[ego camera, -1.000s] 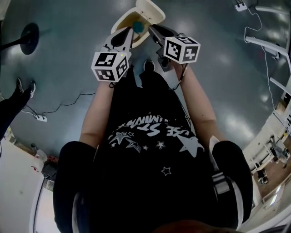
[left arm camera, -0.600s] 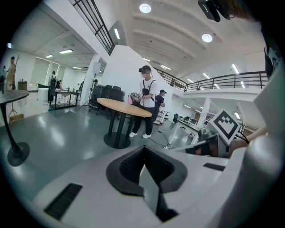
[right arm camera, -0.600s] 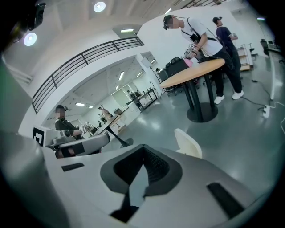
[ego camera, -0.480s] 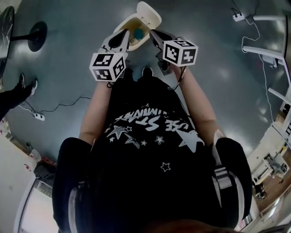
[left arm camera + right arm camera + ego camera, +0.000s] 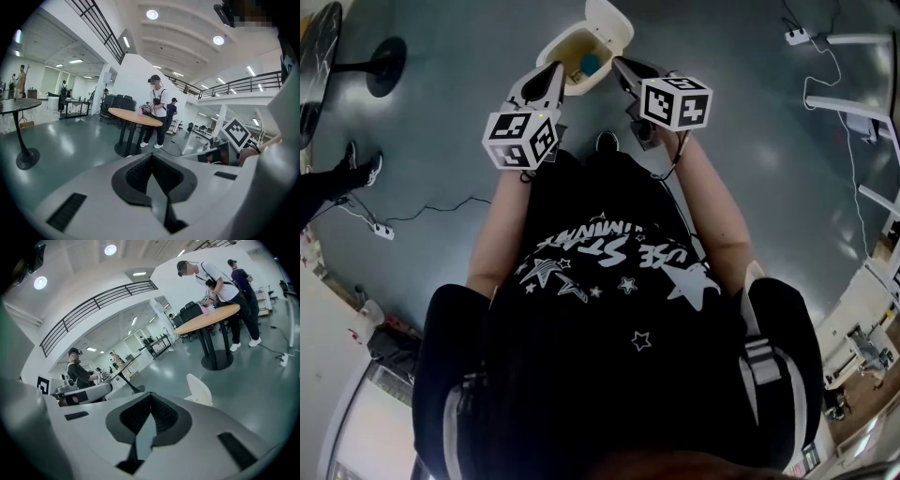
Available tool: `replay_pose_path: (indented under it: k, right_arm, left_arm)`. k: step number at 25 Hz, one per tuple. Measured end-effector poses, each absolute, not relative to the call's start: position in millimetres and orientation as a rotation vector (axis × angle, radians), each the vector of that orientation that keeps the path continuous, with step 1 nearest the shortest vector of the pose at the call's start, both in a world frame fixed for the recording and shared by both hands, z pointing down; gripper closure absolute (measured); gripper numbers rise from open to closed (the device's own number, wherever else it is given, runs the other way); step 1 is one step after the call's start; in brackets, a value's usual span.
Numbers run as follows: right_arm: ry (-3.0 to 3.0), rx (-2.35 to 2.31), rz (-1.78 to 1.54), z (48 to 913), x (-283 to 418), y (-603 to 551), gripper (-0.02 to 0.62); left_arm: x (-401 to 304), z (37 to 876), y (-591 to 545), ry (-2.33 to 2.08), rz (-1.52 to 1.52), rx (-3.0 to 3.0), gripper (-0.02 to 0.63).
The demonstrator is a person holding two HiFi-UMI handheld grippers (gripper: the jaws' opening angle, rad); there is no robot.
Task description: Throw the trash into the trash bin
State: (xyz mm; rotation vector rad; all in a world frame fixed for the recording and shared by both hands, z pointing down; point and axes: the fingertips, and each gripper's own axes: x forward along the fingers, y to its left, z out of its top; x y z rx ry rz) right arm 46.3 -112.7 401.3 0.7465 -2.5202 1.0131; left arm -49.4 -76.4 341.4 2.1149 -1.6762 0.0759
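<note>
Seen from above, a person in a black star-printed shirt (image 5: 609, 281) fills the lower frame, with both forearms reaching toward the top of the picture. At upper centre the left gripper (image 5: 555, 70) and the right gripper (image 5: 617, 63) are held side by side over the grey floor (image 5: 750, 112), each topped by its marker cube. Each gripper's own view shows its fingers closed tip to tip on nothing, both on the left (image 5: 133, 180) and on the right (image 5: 164, 418).

Just beyond the tips, at the top edge, stands the cream trash bin (image 5: 551, 49) with its lid (image 5: 611, 19) raised. A teal piece of trash (image 5: 591, 64) lies inside the bin. In the head view it sits between the two sets of fingers, nearer the right pair and touching neither. The right gripper view catches the pale lid just past that gripper.

Farther off in the left gripper view, a standing person (image 5: 158, 112) leans at a round wooden counter (image 5: 136, 117).
</note>
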Motion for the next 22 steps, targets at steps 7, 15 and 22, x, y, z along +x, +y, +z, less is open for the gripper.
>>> replay_pose_path:
  k: [7, 15, 22]
  right_arm:
    - [-2.505, 0.788, 1.011, 399.2, 49.3, -83.1, 0.589]
    - [-2.532, 0.791, 0.979, 382.1, 32.0, -11.5, 0.589]
    - [-2.567, 0.83, 0.977, 369.7, 28.6, 40.8, 0.589]
  left_arm:
    - [-46.2, 337.3, -52.7, -1.629, 0.044, 2.148, 0.595]
    - [-58.0, 317.0, 20.5, -1.634, 0.009, 2.171, 0.595]
    - [-62.2, 309.0, 73.6, -1.627, -0.029, 2.194, 0.595]
